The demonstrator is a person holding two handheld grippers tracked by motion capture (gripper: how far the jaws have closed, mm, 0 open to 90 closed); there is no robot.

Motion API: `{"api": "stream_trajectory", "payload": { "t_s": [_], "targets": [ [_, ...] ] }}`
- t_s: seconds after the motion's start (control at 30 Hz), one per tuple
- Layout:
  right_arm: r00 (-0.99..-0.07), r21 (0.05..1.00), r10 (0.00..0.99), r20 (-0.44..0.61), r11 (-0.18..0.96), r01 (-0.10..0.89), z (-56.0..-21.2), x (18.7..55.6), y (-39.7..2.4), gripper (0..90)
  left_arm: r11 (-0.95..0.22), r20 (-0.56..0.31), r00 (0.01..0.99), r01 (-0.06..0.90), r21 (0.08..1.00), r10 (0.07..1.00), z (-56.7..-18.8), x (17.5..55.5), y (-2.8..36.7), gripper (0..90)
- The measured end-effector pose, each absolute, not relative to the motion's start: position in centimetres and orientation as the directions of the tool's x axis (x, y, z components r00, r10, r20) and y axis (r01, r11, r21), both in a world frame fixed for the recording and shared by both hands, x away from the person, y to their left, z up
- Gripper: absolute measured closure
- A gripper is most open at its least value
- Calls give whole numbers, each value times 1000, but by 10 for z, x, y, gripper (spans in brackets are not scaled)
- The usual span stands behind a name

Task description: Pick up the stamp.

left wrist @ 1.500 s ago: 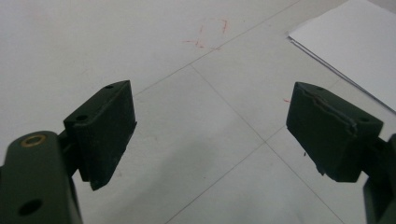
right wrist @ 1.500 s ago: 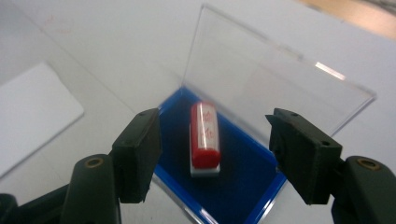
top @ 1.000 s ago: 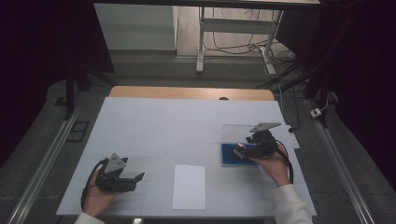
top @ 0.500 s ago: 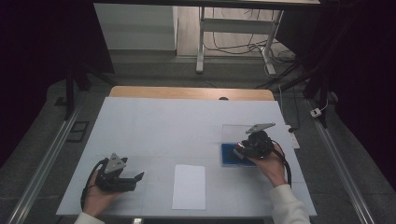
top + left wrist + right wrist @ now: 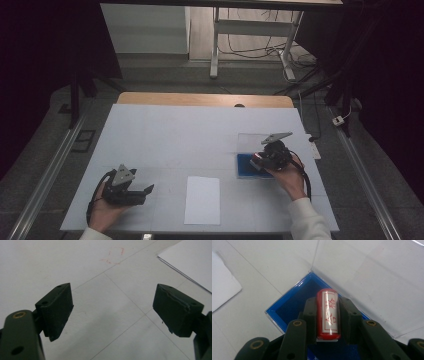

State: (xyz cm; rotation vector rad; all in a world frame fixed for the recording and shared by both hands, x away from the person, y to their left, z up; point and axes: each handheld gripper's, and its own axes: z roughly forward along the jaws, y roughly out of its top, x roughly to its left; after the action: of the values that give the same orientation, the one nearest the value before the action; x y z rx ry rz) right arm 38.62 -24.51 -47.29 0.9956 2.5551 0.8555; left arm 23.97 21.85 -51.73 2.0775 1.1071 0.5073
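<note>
Right hand-held gripper [image 5: 328,322] clamped on red cylindrical stamp [image 5: 328,315], jaws just closed onto it, pads pressing both sides. Stamp lying along the jaws, white label with red characters facing up, held over blue tray [image 5: 294,305] of an open clear-lidded box. Clear lid [image 5: 372,277] flipped back on the desk [image 5: 175,135] beyond the tray. White paper sheet [image 5: 202,200] left of the tray, near desk front edge. Left hand-held gripper [image 5: 112,312] jaws wide apart, nothing between, resting on desk well left of the tray, past the sheet.
</note>
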Motion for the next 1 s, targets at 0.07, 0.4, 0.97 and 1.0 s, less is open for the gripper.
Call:
{"api": "stream_trajectory", "payload": {
  "t_s": [0.07, 0.4, 0.97, 1.0],
  "targets": [
    [-729, 613, 683, -37, 592, 524, -473, 386, -245, 689, -374, 9, 554, 550, 746, 832, -517, 240, 218, 168],
    [-736, 628, 676, -20, 582, 517, -466, 383, -247, 696, -372, 8, 552, 551, 747, 834, -517, 240, 219, 168],
    [-772, 714, 635, -32, 555, 427, -431, 367, -249, 695, -362, 7, 540, 554, 750, 842, -517, 240, 220, 167],
    [-776, 721, 630, -35, 553, 417, -429, 366, -250, 695, -360, 7, 537, 555, 750, 843, -517, 240, 221, 167]
  ]
}}
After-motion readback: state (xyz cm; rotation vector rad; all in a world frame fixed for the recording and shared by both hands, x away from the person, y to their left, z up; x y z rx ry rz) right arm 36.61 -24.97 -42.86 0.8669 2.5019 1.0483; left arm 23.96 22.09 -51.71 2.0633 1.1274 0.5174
